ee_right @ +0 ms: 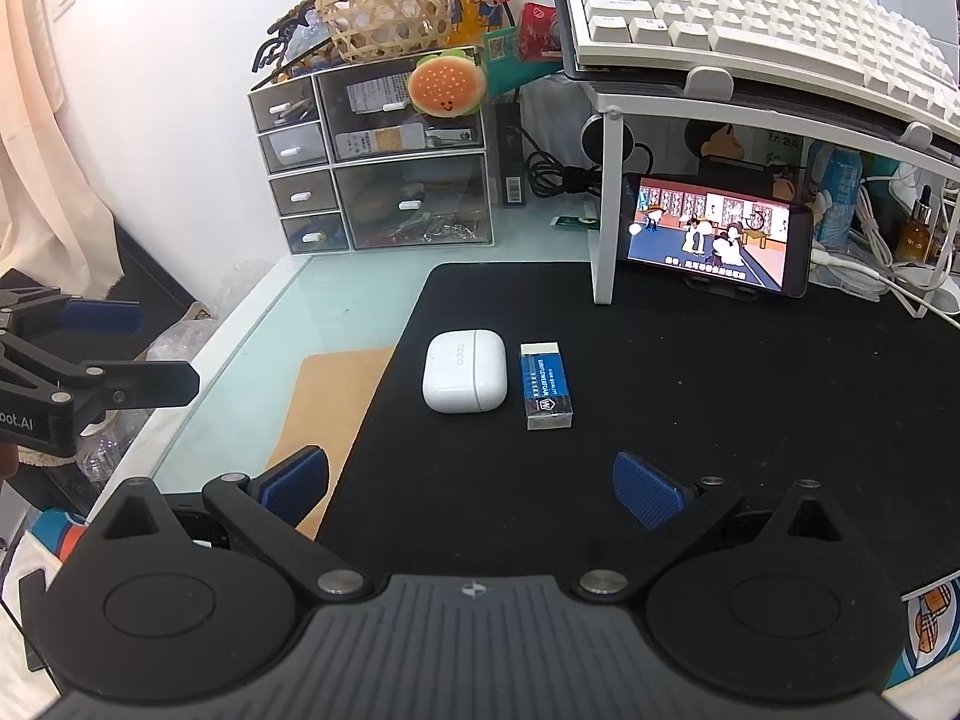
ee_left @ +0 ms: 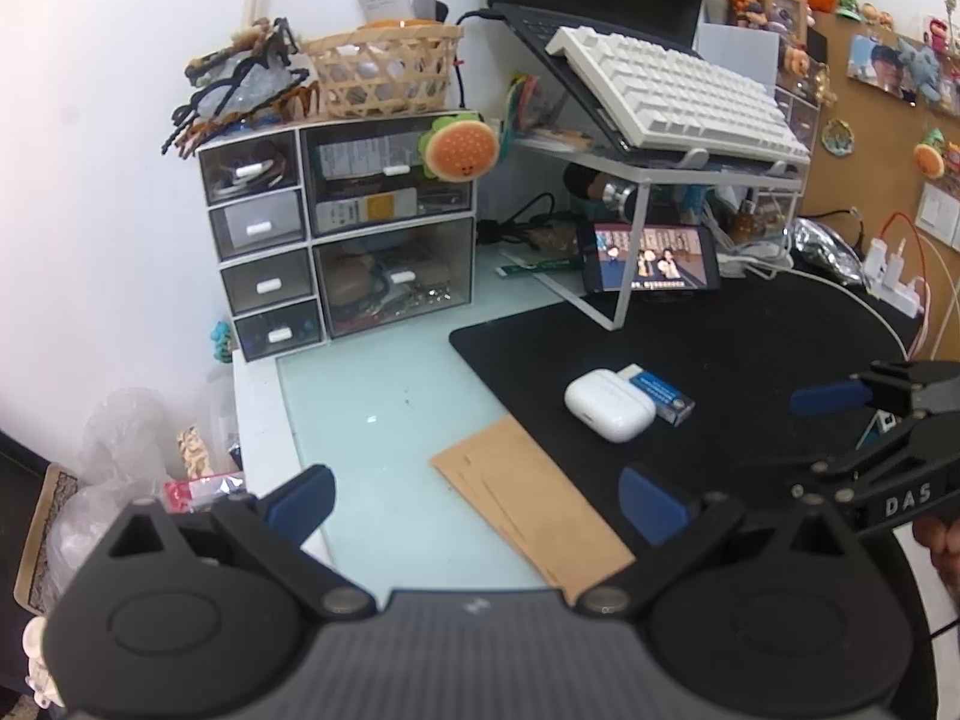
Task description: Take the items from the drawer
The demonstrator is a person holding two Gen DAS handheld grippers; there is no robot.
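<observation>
From your left wrist view, your left hand-held gripper [ee_left: 474, 498] is spread wide with nothing between its blue pads [ee_left: 303, 495], hanging above the pale glass desk [ee_left: 372, 396] and a brown envelope [ee_left: 528, 504]. Ahead at the back left stands the drawer unit [ee_left: 336, 234], every drawer pushed in, a burger plush [ee_left: 459, 147] hanging on its top right drawer and a woven basket [ee_left: 384, 69] on top. On the black mat [ee_left: 720, 372] sit a white earbud case [ee_left: 609, 404] and, touching it on the right, a blue eraser [ee_left: 663, 394]. Your right hand-held gripper [ee_left: 780, 438] comes in at the right edge, fingers apart.

Over to your right wrist view: your right hand-held gripper [ee_right: 471, 486] is open too, pads [ee_right: 648, 489] empty, low over the near edge of the mat [ee_right: 690, 390]. The earbud case [ee_right: 463, 371] and eraser [ee_right: 545, 385] lie side by side just ahead of it, close together. The drawer unit [ee_right: 375, 168] is well back by the wall, all fronts closed. A phone [ee_right: 717, 234] plays video under the white stand [ee_right: 612, 180] that carries the keyboard [ee_right: 750, 18]. Your left hand-held gripper [ee_right: 135, 348] shows at the left edge, spread apart over the desk's side
</observation>
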